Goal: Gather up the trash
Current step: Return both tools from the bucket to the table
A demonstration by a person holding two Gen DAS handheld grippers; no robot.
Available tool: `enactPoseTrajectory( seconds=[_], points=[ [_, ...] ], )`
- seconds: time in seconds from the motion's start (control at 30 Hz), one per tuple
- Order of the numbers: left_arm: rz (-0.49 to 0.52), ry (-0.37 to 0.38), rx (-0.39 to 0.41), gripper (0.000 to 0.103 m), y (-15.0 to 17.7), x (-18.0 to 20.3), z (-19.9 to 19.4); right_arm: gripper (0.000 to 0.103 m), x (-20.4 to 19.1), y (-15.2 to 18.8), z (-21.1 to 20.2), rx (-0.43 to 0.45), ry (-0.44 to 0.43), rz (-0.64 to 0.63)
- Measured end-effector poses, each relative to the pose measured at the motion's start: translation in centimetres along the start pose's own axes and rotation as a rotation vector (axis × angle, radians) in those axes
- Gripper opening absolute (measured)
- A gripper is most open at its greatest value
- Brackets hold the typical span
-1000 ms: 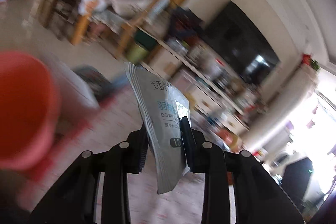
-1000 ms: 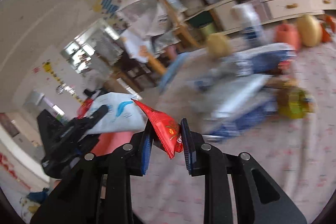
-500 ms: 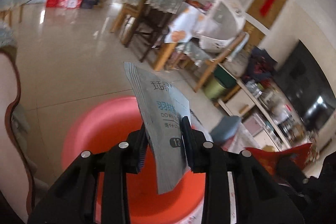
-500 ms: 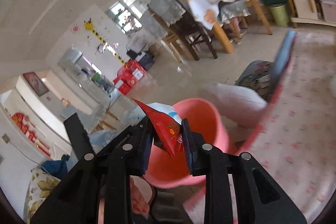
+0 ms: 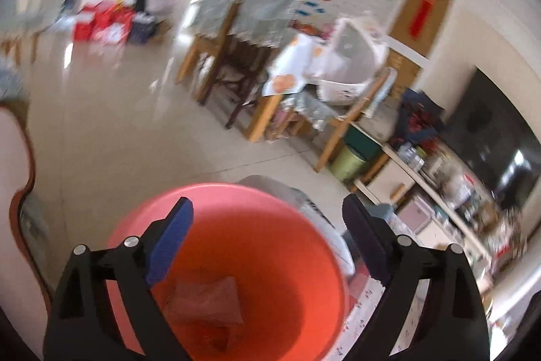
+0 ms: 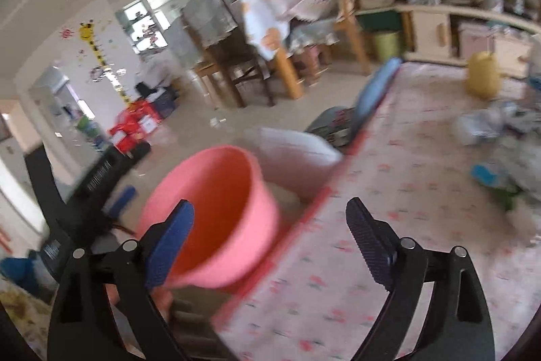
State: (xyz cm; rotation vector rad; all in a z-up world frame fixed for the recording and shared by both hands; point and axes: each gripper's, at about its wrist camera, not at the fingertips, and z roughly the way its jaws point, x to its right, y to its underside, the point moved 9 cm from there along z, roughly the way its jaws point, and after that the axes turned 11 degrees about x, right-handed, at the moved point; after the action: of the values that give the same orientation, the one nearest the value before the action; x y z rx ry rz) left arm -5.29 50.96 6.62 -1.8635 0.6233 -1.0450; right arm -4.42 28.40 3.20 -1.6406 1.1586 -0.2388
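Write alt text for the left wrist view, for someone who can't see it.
The left gripper, its black jaws spread wide and empty, hangs over a pink bucket with a crumpled wrapper lying at the bottom. Beyond it stretch a pale tiled floor, wooden chairs at a table, and a dark television at right, all blurred.

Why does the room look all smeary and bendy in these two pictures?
Left wrist view: the chairs and shelf are smeared by motion blur, and the fisheye lens curves the walls; the bucket rim is soft, the left gripper sharp. Right wrist view: the mat and bucket are streaked, the window glares white, the right gripper stays crisp.
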Motion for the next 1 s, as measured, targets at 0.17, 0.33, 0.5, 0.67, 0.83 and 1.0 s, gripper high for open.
enactPoseTrajectory(
  seconds=[0.17,0.33,0.5,0.67,0.83,1.0],
  points=[
    [0.119,0.137,0.010,0.091,0.8,5.1,-1.3,0.097,3.2,1.0,-3.7,0.063,0.031,-0.023],
    [0.148,0.177,-0.053,0.091,2.5,7.5,-1.7,0.098,4.5,1.6,-6.0,0.073,0.063,-0.046],
    [0.192,0.238,-0.074,0.091,4.1,9.2,-2.5,0.098,5.2,2.4,-8.1,0.068,0.110,-0.087],
    [0.256,0.253,-0.069,0.091,5.5,10.7,-3.1,0.098,5.6,3.0,-9.6,0.067,0.109,-0.083],
    [0.264,0.288,-0.118,0.091,7.1,11.6,-3.3,0.098,6.3,4.0,-10.7,0.054,0.129,-0.090],
    [0.302,0.332,-0.158,0.091,8.9,13.4,-3.7,0.098,7.6,4.1,-12.2,0.079,0.139,-0.074]
  ],
)
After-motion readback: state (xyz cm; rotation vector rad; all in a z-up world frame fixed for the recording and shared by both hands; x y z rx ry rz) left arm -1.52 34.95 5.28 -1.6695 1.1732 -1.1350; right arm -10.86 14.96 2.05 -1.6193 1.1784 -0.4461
